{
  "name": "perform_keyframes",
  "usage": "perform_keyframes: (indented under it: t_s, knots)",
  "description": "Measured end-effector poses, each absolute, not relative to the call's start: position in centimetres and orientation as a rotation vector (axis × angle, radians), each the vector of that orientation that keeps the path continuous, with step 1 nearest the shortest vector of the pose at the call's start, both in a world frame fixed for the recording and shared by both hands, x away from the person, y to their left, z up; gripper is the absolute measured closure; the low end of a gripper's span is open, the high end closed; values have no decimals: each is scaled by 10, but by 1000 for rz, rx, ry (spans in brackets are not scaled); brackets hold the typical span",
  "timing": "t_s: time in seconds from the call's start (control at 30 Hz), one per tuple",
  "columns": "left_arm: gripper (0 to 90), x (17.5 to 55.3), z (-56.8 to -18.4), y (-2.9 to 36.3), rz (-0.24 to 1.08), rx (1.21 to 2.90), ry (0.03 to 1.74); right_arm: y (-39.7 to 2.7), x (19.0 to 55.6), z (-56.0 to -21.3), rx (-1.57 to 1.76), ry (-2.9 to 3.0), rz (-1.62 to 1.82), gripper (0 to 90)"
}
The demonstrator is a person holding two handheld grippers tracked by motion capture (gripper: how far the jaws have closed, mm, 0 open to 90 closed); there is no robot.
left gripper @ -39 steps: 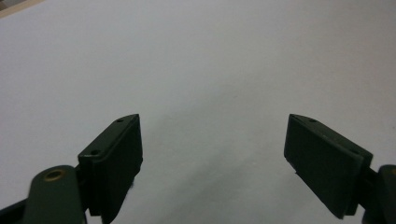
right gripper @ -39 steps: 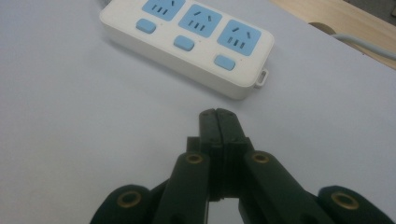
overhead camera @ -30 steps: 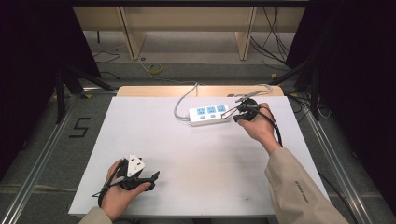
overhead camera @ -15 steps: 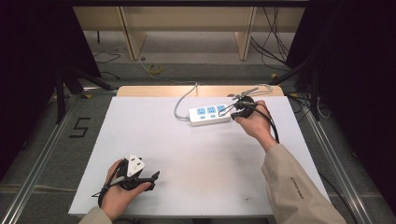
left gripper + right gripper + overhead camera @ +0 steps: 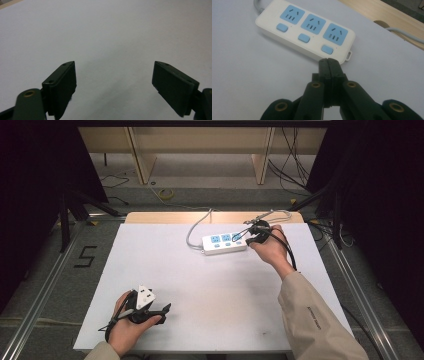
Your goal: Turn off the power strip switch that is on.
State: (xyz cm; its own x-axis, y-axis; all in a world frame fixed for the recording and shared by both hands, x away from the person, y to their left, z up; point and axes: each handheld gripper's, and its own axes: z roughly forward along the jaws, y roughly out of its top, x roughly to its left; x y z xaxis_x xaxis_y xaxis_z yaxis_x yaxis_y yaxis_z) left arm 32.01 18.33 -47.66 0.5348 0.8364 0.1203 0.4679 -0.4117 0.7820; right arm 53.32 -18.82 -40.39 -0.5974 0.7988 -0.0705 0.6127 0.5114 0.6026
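Note:
A white power strip (image 5: 225, 242) (image 5: 307, 32) with three blue sockets and three blue switches lies at the back of the white table, its grey cord running off toward the far edge. My right gripper (image 5: 248, 239) (image 5: 329, 62) is shut with nothing between its jaws; its tips sit at the strip's right end, just short of the switch nearest that end. My left gripper (image 5: 162, 309) (image 5: 113, 82) rests at the front left of the table, jaws wide open over bare table surface, nothing between them.
The white table top (image 5: 200, 285) sits on a wooden board (image 5: 165, 217) that shows along the far edge. Cables (image 5: 280, 215) lie on the board behind the right hand. Dark curtains and metal rails flank the table.
The right gripper has edged slightly left toward the power strip's end. The left hand has stayed put.

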Motion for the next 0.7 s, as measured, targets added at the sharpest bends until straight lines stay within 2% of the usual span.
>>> perform_keyframes:
  t_s: [0.7]
  knots:
    - [192,320,-477,183,661,2064,1053,-180,546,-412,1201,2427,737,900]
